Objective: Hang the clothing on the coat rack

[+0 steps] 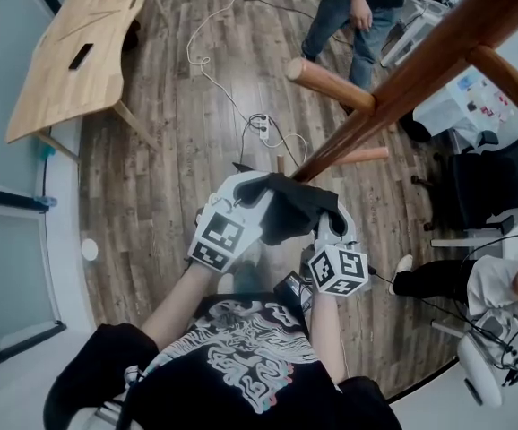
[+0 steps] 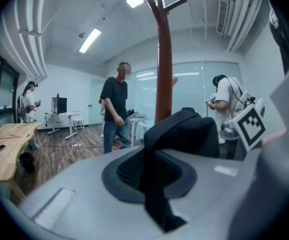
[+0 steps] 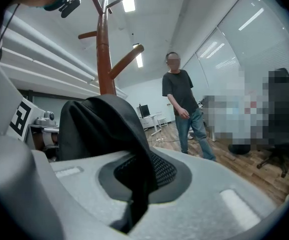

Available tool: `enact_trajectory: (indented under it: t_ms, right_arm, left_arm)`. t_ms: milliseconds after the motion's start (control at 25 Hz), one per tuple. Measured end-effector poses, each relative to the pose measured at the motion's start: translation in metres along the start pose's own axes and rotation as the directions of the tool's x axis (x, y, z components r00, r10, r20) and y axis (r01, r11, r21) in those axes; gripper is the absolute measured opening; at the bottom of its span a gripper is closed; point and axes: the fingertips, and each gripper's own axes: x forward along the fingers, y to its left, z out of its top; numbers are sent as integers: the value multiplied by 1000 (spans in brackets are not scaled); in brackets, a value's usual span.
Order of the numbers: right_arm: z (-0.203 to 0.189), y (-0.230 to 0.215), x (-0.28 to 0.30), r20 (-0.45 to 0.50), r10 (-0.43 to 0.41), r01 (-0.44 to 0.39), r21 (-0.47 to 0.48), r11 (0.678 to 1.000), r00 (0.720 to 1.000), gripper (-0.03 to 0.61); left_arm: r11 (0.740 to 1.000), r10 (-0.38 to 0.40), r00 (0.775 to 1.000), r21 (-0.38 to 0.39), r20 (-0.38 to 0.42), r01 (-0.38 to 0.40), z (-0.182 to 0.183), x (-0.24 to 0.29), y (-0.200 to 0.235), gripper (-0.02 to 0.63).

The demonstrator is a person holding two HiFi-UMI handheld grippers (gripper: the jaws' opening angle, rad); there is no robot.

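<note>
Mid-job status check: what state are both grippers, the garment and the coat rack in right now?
left gripper: jaws shut on the black garment.
right gripper: jaws shut on the black garment.
black garment: bunched, held up between the two grippers, not yet on a peg.
coat rack: upright, the pegs in view bare.

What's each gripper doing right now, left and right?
Left gripper: closed on the dark clothing.
Right gripper: closed on the dark clothing too.
</note>
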Motion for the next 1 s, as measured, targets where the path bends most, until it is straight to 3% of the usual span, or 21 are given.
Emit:
enact_trajectory:
  t_ms: [440, 640, 1000]
  right_arm:
    - [-6, 2, 4, -3, 23, -23, -32, 999, 1000, 8]
    - [-3, 1, 5, 2, 1, -1, -102, 995, 1000, 8]
    - [-5, 3, 4, 4, 15, -14, -80, 997, 1000, 8]
  left_arm:
    - [1000, -15, 999, -21, -28, 14, -13, 10, -9, 17]
    - [999, -19, 999, -36, -26, 19, -12, 12, -8, 17]
    - [999, -21, 999, -45, -33, 20, -11, 11, -9, 17]
